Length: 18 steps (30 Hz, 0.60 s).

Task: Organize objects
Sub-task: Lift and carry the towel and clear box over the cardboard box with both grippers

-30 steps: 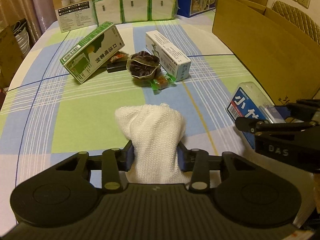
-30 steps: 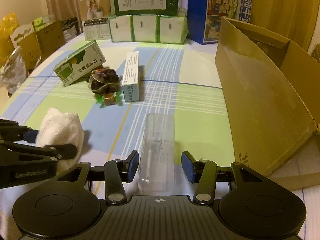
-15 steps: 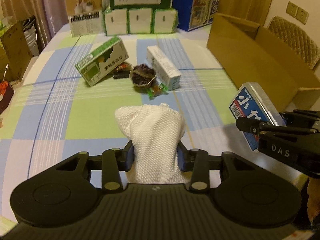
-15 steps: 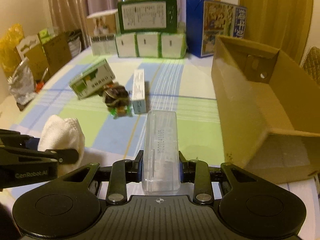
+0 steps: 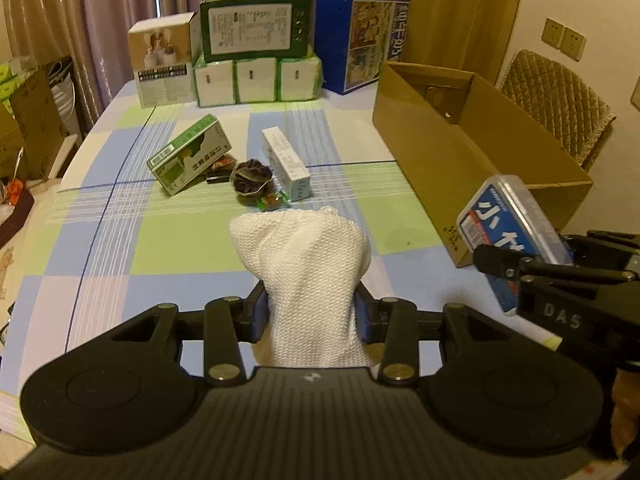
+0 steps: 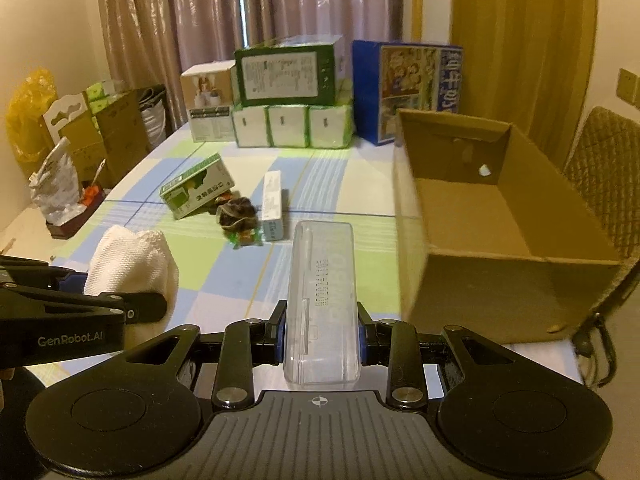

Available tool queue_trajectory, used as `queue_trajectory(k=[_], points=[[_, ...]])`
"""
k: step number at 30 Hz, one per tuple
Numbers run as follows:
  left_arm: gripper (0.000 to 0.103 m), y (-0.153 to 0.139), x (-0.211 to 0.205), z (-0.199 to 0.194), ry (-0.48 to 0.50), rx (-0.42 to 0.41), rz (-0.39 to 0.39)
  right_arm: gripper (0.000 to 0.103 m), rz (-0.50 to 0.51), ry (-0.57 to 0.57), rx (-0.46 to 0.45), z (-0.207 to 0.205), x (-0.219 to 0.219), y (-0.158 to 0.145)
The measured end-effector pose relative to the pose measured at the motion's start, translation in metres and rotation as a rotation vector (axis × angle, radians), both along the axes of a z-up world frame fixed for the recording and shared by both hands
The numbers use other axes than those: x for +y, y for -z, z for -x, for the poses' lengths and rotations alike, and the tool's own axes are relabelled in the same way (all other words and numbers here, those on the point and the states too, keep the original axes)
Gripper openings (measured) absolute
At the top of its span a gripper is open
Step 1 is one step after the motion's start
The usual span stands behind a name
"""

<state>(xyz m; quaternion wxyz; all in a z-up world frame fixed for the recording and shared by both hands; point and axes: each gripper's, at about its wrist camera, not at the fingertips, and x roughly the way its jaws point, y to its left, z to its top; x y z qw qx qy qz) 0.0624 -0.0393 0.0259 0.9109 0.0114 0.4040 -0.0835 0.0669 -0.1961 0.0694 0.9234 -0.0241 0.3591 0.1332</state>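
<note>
My left gripper [image 5: 312, 314] is shut on a white knitted cloth bundle [image 5: 304, 264], held above the checked tablecloth. The same bundle [image 6: 128, 264] shows at the left of the right wrist view. My right gripper [image 6: 322, 332] is shut on a clear plastic case [image 6: 322, 300]; its blue label side [image 5: 504, 236] appears in the left wrist view. An open cardboard box [image 6: 500, 236] stands on the table's right side, close to the case. Mid-table lie a green carton [image 5: 188, 160], a white carton [image 5: 286, 162], a dark scrunchie [image 5: 252, 176] and a green-wrapped candy [image 5: 274, 200].
Stacked boxes and tissue packs [image 5: 256, 60] line the table's far edge, with a blue box [image 5: 360, 40] beside them. A quilted chair [image 5: 560, 104] stands behind the cardboard box. Bags and cartons [image 6: 80, 128] crowd the floor at the left.
My right gripper closed on the clear case and lifted it. Both grippers have risen from the table, so more of the room and the cardboard box's inside shows.
</note>
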Motion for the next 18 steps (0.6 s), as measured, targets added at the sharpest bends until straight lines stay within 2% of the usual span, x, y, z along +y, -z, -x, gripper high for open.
queue_trajectory(k=[11, 18], points=[[0.036, -0.02, -0.031, 0.021, 0.051, -0.044, -0.001, 0.028, -0.025, 0.075, -0.037, 0.026, -0.041, -0.022], [0.036, -0.028, -0.048, 0.025, 0.082, -0.062, -0.001, 0.028, -0.034, 0.111, -0.054, 0.028, -0.06, -0.03]])
